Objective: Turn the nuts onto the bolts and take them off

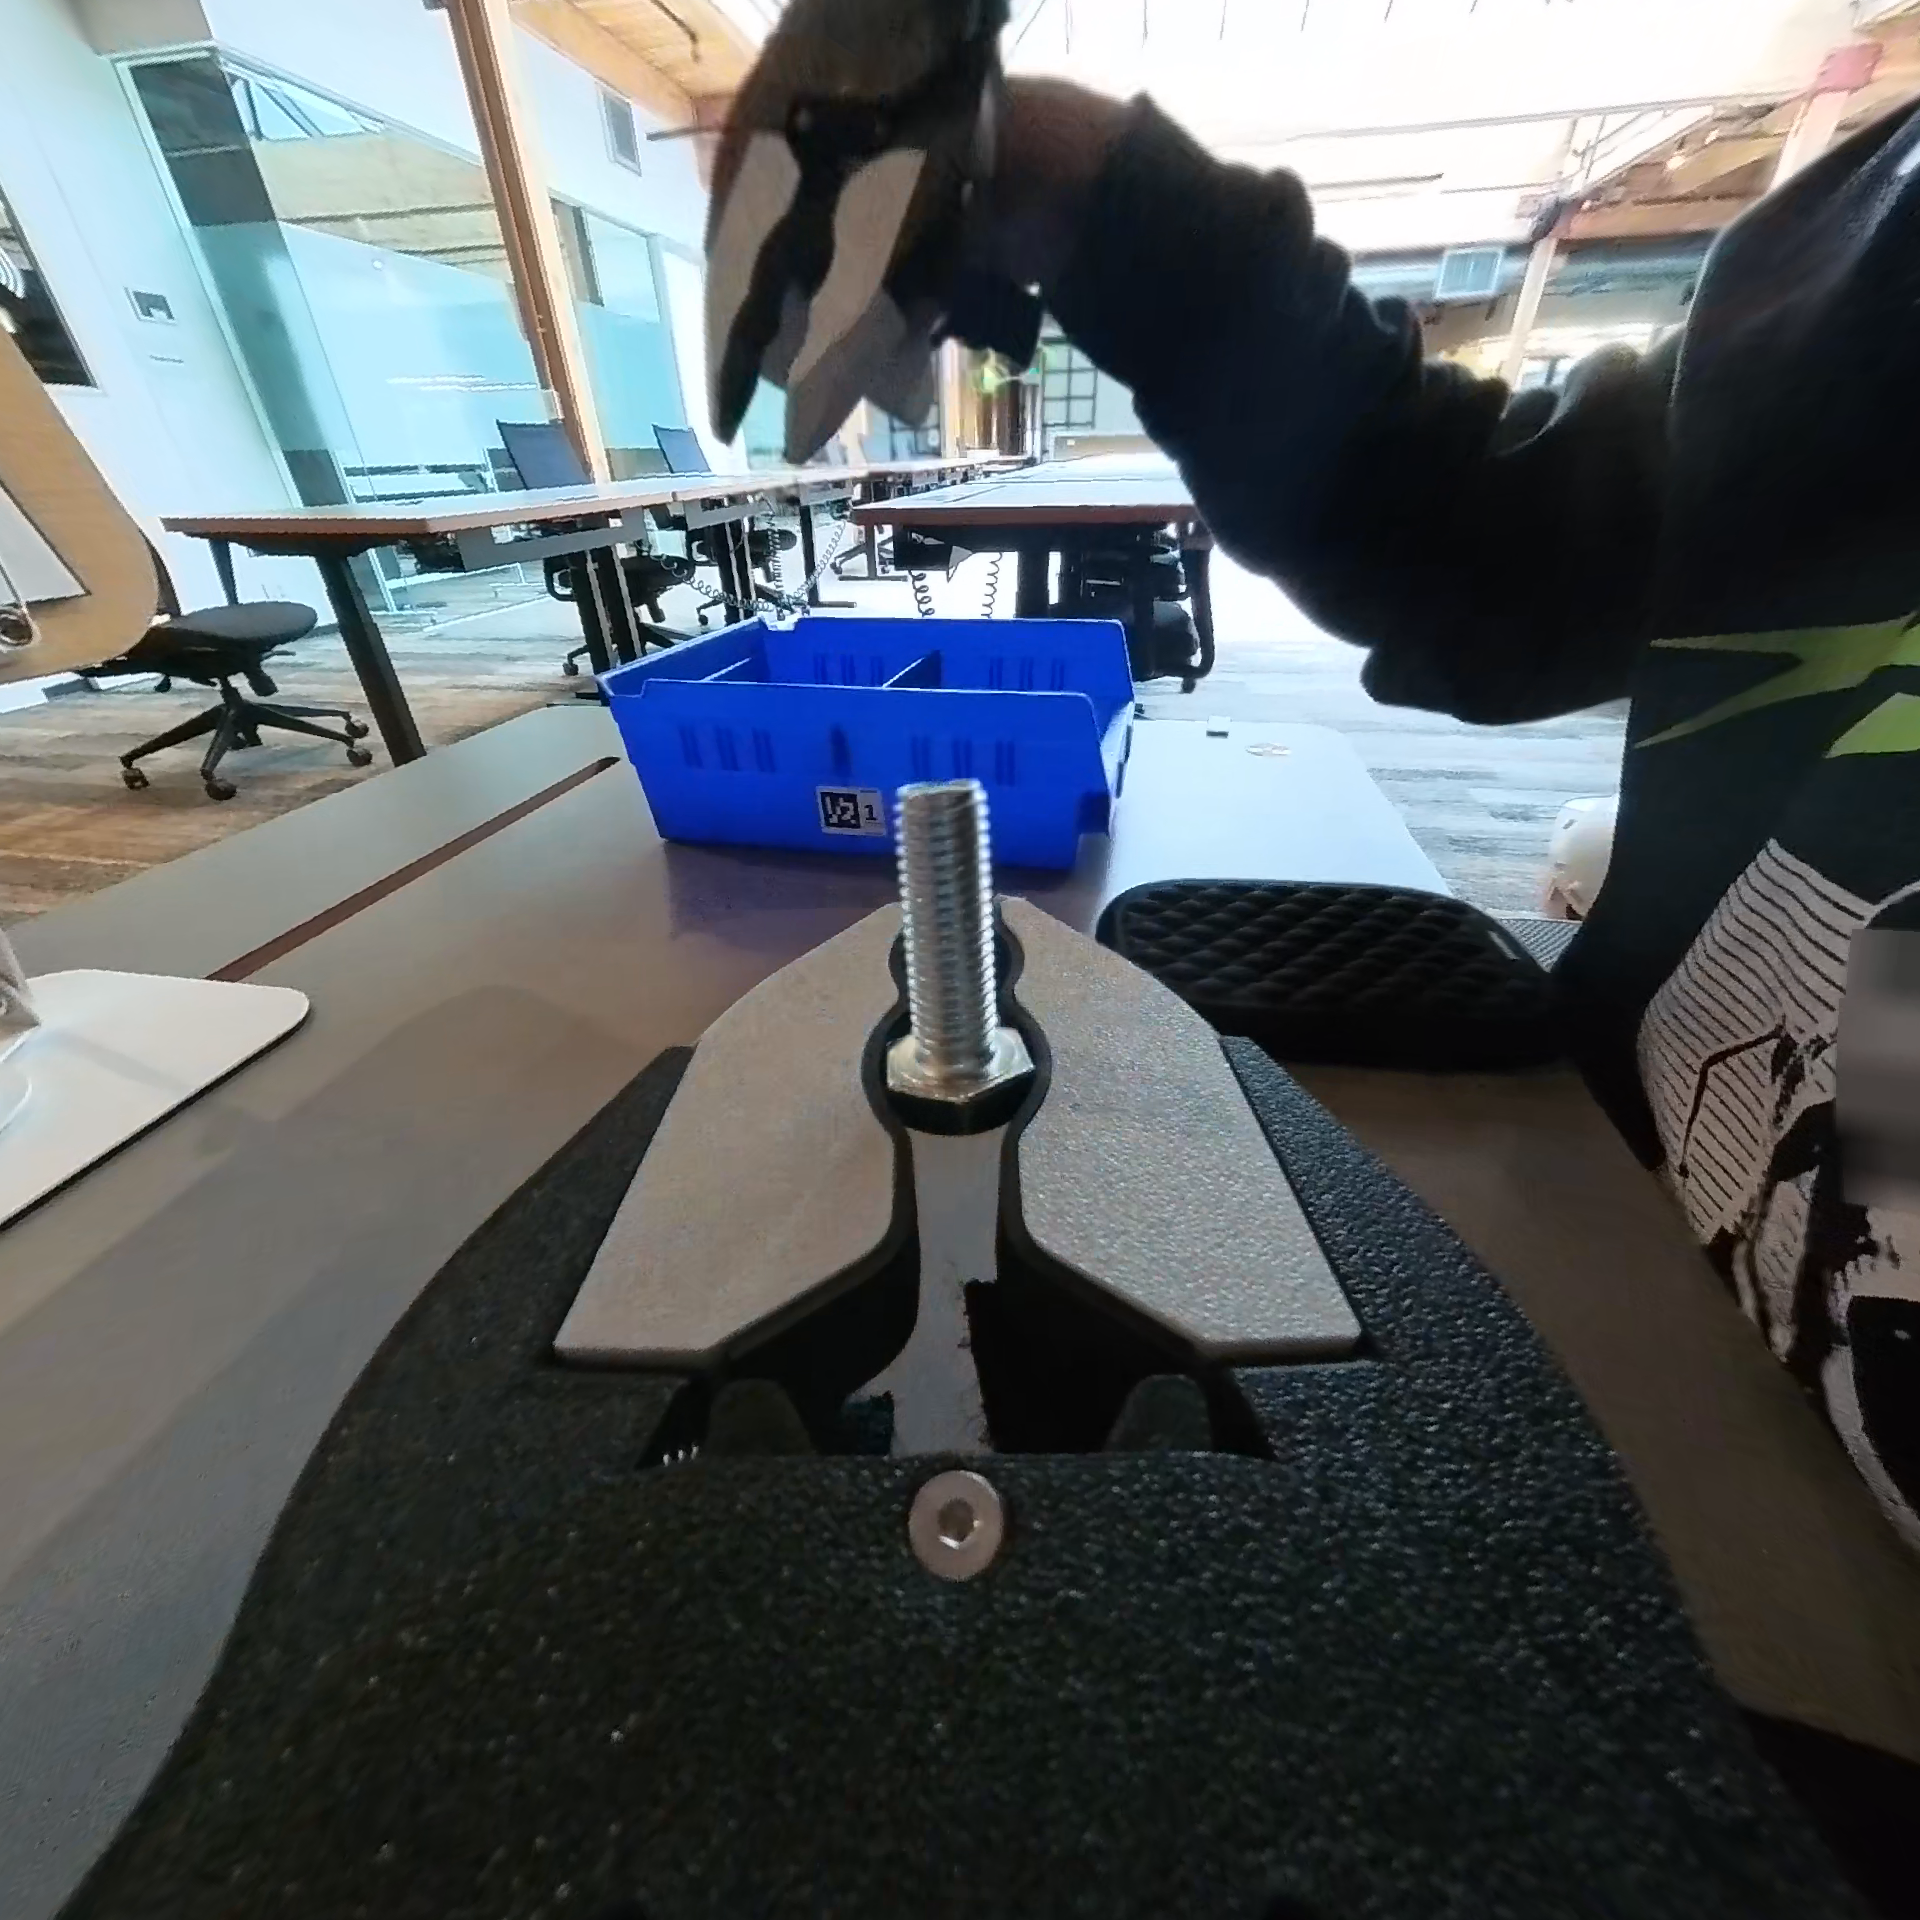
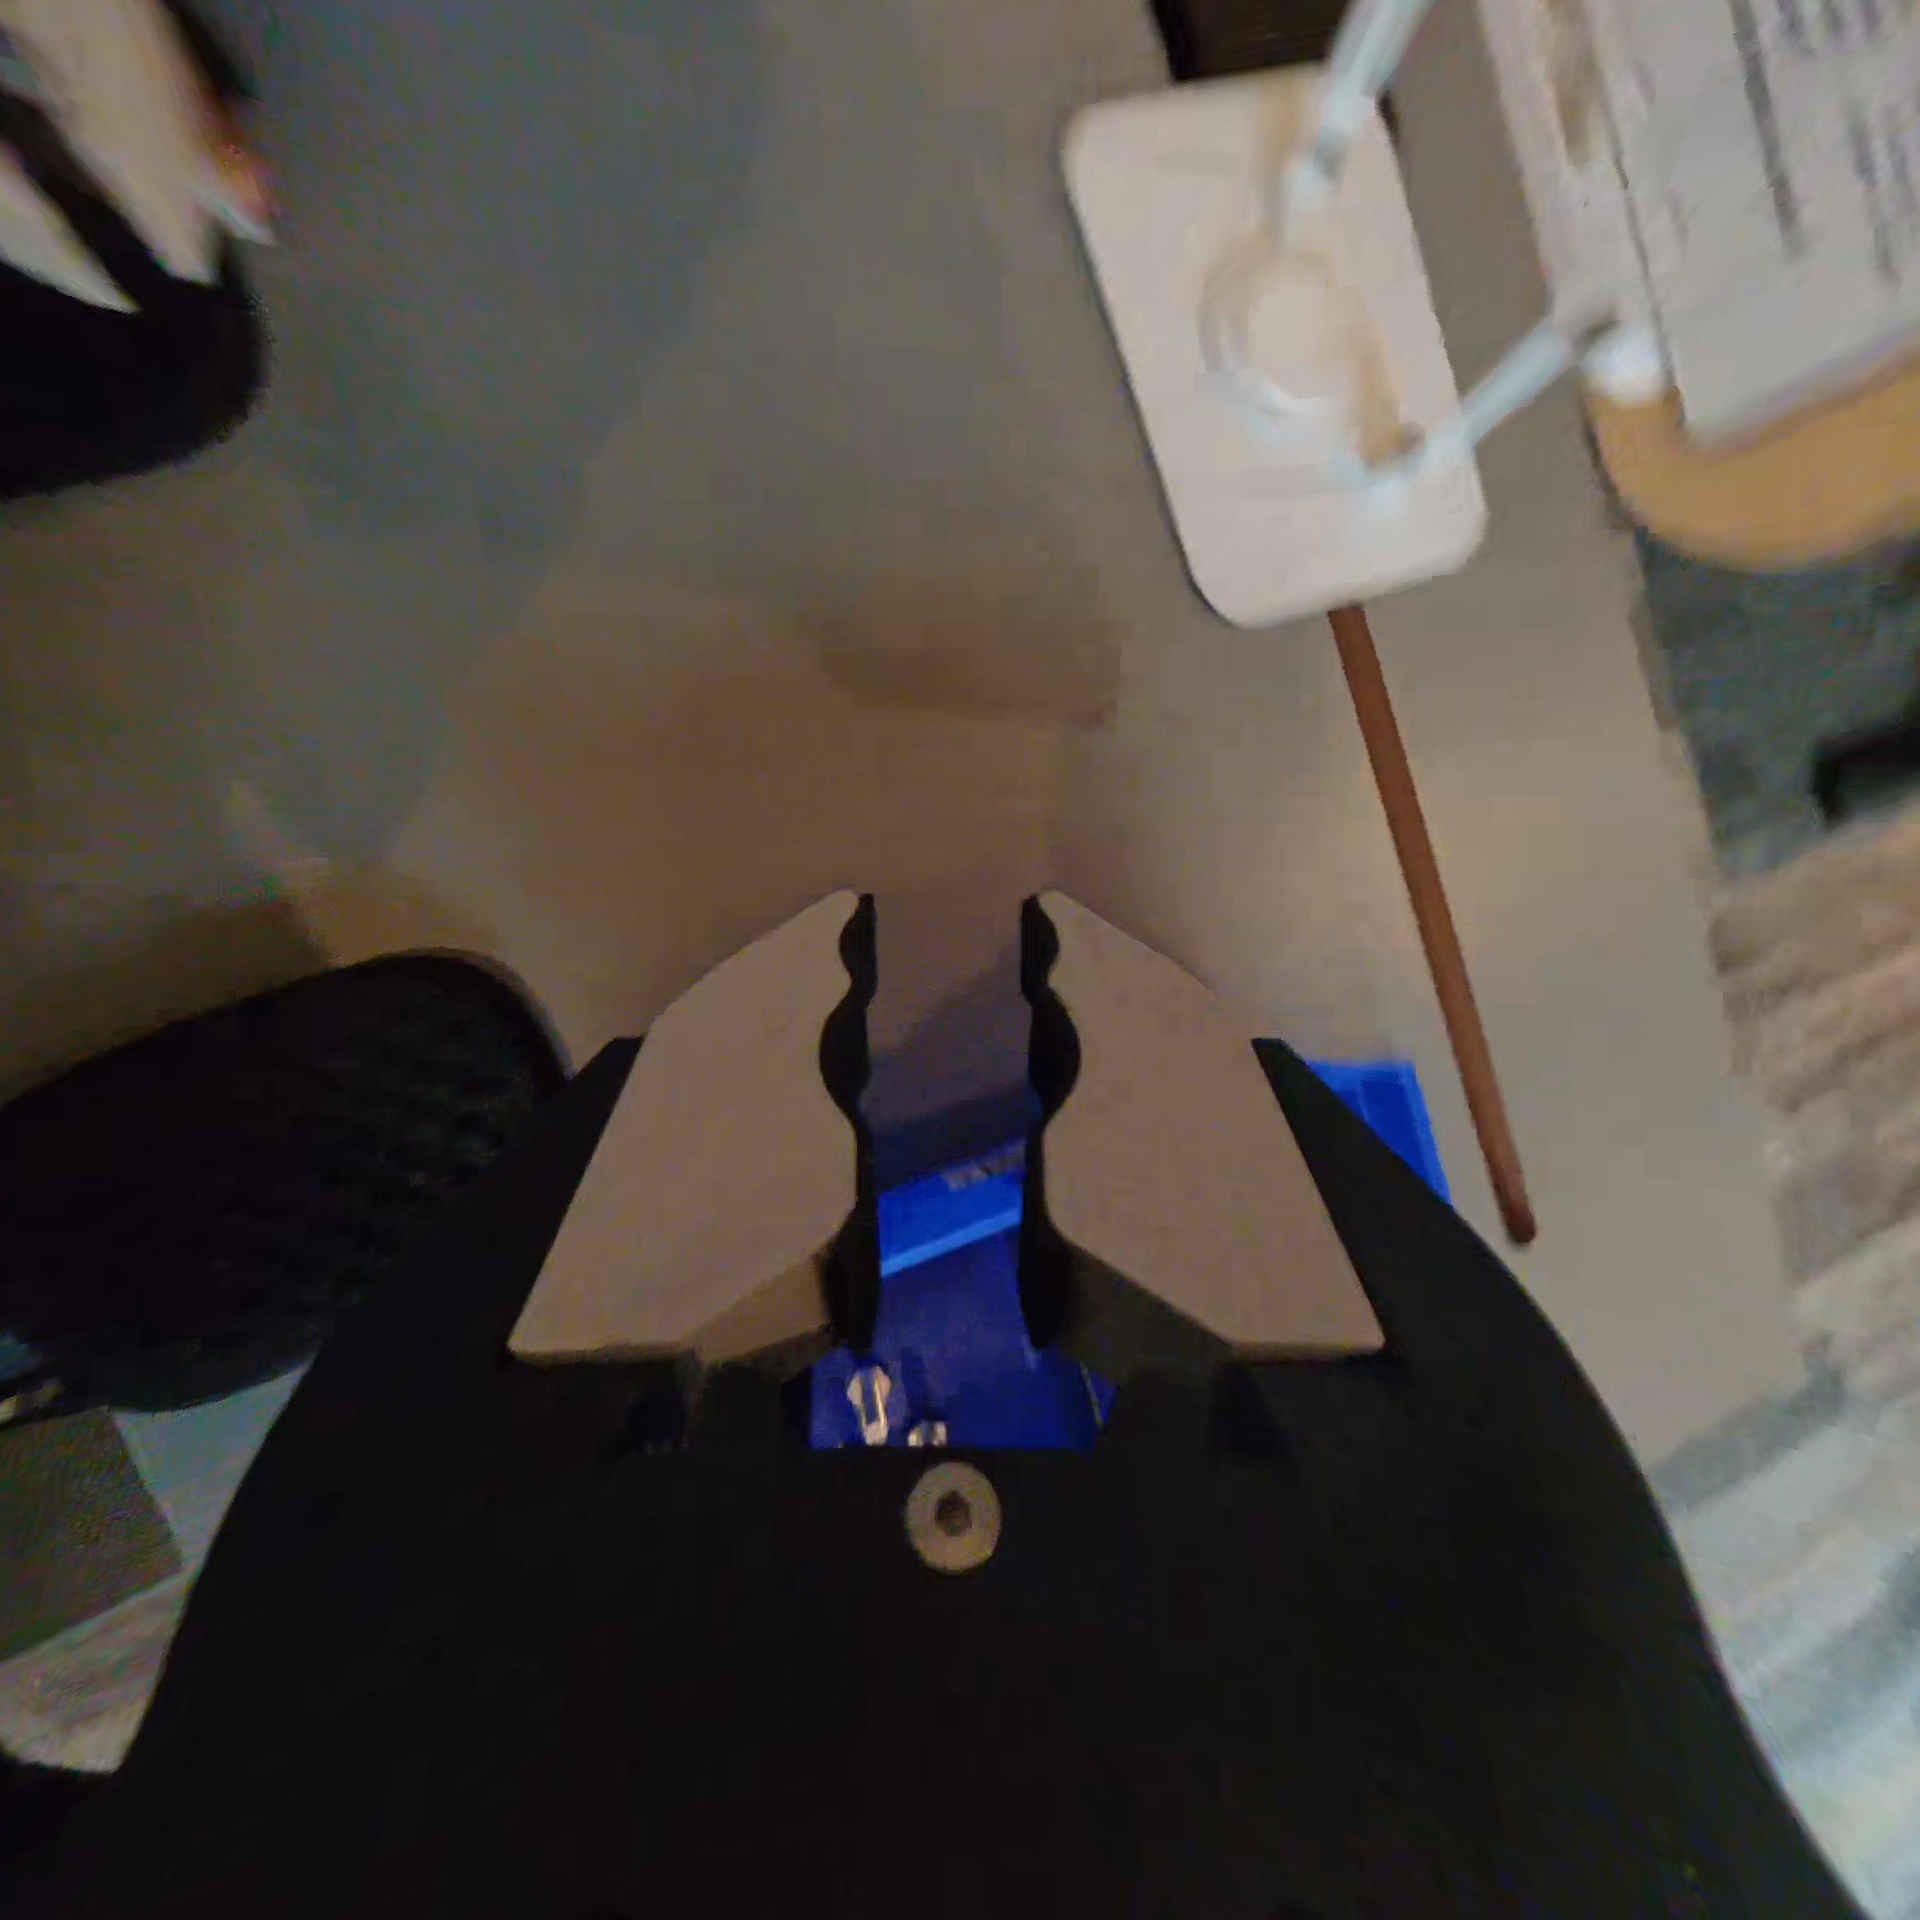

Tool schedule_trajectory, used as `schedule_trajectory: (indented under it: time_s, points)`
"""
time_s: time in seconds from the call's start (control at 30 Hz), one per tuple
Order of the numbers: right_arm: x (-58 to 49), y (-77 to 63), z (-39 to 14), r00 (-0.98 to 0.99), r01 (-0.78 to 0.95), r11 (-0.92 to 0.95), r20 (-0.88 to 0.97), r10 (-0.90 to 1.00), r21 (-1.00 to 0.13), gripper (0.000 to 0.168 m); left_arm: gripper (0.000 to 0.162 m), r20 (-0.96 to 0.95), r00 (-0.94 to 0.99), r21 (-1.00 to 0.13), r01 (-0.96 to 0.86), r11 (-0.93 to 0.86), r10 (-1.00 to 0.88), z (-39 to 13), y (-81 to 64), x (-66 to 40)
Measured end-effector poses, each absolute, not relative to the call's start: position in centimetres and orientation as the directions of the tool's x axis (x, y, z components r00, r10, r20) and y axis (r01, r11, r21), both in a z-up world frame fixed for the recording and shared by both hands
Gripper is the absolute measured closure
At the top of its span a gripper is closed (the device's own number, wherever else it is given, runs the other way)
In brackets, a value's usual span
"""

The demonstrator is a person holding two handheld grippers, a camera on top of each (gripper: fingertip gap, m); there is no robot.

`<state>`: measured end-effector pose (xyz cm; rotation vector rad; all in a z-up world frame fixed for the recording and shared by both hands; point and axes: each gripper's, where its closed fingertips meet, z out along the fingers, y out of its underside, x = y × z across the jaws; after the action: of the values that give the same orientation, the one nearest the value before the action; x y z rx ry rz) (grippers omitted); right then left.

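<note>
My left gripper point(image 1: 951, 925) is shut on a silver bolt point(image 1: 940, 925). The bolt stands upright, its hex head low between the jaws and its threaded shank pointing up. No nut is on it. My right gripper point(image 2: 948, 914) is open and empty; it also shows in the left wrist view point(image 1: 769, 436), high above the bolt and pointing down. A blue bin point(image 1: 883, 727) stands on the table behind the bolt; it also shows in the right wrist view point(image 2: 940, 1216) under the right gripper, with small shiny metal parts point(image 2: 868, 1397) in it.
A grey table point(image 1: 468, 987) carries a white stand base point(image 1: 135, 1060) at the left, also seen in the right wrist view point(image 2: 1278, 343) with a paper sheet on a holder. A black mesh pad point(image 1: 1309, 951) lies right of the bin. A person's dark sleeve point(image 1: 1299, 436) reaches across. Across from one pair of fingers to the other is roughly 20 cm.
</note>
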<state>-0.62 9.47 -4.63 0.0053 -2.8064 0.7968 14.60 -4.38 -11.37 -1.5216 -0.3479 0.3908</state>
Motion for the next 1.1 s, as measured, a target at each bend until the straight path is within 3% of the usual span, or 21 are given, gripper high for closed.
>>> schedule_trajectory:
  time_s: [0.2,0.43,1.0,1.1]
  points:
    - [8.9,1.0,-3.6,-0.911,-0.411,0.782,0.246,-0.331,-0.468,0.142,0.151,-0.032,0.905,-0.999,-0.039,0.007,0.423,-11.2,-3.7,15.3]
    - [15.9,-5.2,-5.8,-0.782,-0.615,0.67,0.21,-0.587,-0.416,0.143,0.151,-0.043,0.918,-0.999,-0.046,-0.004,0.394,-11.2,-3.0,15.8]
    - [18.6,-8.3,-8.5,-0.718,-0.675,0.628,0.149,-0.68,-0.388,0.159,0.15,-0.066,0.916,-0.998,-0.068,-0.011,0.395,-10.9,-2.8,16.1]
    - [18.0,-7.9,-8.1,-0.734,-0.663,0.644,0.164,-0.659,-0.381,0.159,0.113,-0.074,0.898,-0.997,-0.069,-0.027,0.434,-11.0,-2.9,15.6]
